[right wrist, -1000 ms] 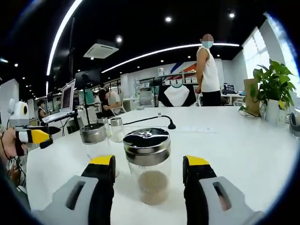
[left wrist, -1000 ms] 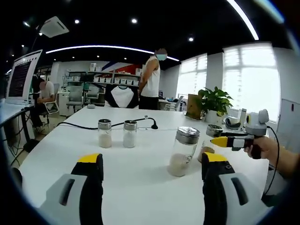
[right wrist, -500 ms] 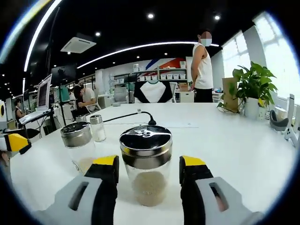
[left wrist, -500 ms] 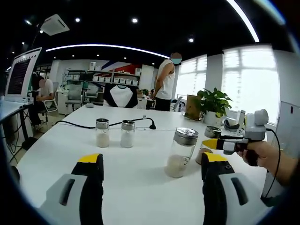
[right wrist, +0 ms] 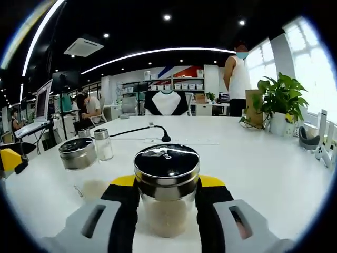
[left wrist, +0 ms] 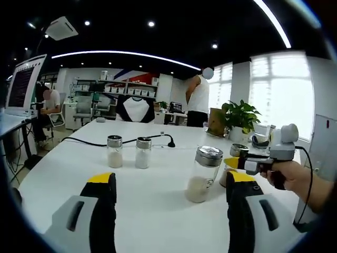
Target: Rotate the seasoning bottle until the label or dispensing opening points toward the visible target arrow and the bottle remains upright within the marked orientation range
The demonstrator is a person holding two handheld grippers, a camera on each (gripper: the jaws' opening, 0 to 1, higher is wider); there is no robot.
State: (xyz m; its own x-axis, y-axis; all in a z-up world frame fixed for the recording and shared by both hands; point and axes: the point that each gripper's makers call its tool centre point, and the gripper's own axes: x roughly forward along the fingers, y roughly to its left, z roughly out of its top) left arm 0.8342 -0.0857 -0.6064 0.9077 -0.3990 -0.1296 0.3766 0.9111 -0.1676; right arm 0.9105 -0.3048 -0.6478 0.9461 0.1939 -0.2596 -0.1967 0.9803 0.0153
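The left gripper (left wrist: pixel 168 184) has grey bodies with slotted sides, black fingers (left wrist: pixel 102 211) and yellow tips. The right gripper (right wrist: pixel 166 187) matches it in grey, black and yellow; in the left gripper view a black cable (left wrist: pixel 309 179) trails from it.

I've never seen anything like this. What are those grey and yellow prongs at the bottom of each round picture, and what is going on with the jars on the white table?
No robot here: a person holds a two-jaw tool in each hand, and a fisheye camera rides on each, looking along its jaws. In the right gripper view, the right tool has its jaws close on both sides of a glass seasoning bottle with a metal lid, standing upright; whether they press it I cannot tell. In the left gripper view, the left tool is open and holds nothing. That view shows the same bottle, partly hidden, a taller jar and two small shakers on the white table, plus a black cable.
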